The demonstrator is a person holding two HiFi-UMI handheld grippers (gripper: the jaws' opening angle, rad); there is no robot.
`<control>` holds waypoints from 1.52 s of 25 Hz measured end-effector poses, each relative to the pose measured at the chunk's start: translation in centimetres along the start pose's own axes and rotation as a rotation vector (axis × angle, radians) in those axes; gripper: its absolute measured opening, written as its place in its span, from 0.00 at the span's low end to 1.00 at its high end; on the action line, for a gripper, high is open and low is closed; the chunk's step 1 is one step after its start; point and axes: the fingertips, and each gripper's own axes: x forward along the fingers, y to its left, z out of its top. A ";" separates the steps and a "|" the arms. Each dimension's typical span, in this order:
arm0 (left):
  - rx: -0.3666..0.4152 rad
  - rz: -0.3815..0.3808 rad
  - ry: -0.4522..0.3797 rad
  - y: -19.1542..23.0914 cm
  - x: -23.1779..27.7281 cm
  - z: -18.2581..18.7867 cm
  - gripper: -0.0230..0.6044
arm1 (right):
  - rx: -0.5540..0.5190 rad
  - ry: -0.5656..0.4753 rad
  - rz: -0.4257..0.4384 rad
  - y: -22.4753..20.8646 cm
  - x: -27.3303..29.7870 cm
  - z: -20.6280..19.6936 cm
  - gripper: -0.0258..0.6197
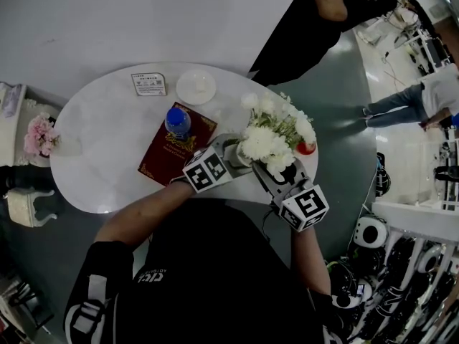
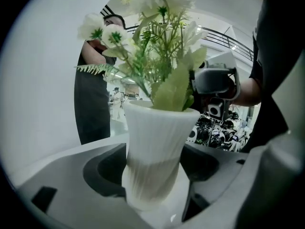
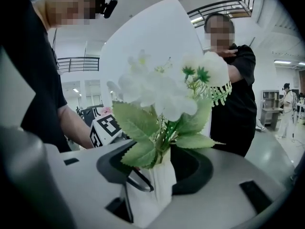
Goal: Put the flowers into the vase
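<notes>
White flowers with green leaves (image 1: pixel 272 138) stand near the table's front right edge, and their blooms hide most of the vase in the head view. In the left gripper view the white ribbed vase (image 2: pixel 155 147) stands upright between the jaws. My left gripper (image 2: pixel 155 175) is shut on its lower body, and the flowers (image 2: pixel 157 56) rise out of its mouth. My right gripper (image 3: pixel 152 185) is shut on the bunch's white wrapped stem (image 3: pixel 155 194), with leaves and blooms (image 3: pixel 162 94) above it. Both grippers meet under the blooms, left (image 1: pixel 235 155) and right (image 1: pixel 264 169).
On the oval white table (image 1: pixel 100 156) lie a red book (image 1: pixel 178 149), a blue-capped bottle (image 1: pixel 177 120), a white round dish (image 1: pixel 196 87) and a small card (image 1: pixel 149 83). A person in black (image 1: pixel 323 13) stands beyond the table. Pink flowers (image 1: pixel 39 135) sit at far left.
</notes>
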 end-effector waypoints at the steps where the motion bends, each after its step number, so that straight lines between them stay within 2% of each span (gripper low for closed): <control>1: -0.001 0.001 0.000 0.0 0.0 0.0 0.58 | 0.000 0.015 -0.001 0.0 -0.1 -0.3 0.36; 11: -0.006 0.006 -0.007 -0.4 0.5 0.5 0.58 | 0.046 0.077 -0.027 0.1 -1.5 -2.1 0.37; 17: -0.009 0.020 -0.010 -0.2 0.5 0.1 0.58 | 0.134 0.091 -0.016 0.4 -1.7 -4.2 0.37; 21: 0.000 0.031 -0.001 -0.3 0.7 0.4 0.58 | 0.185 0.085 -0.013 0.7 -2.1 -5.0 0.37; 28: -0.003 0.050 0.036 -0.3 0.8 -0.6 0.60 | 0.220 0.069 -0.048 0.1 -2.5 -5.5 0.37; 38: -0.013 0.078 0.047 -0.5 0.0 -0.6 0.60 | 0.247 0.044 -0.041 -0.5 -3.1 -5.4 0.37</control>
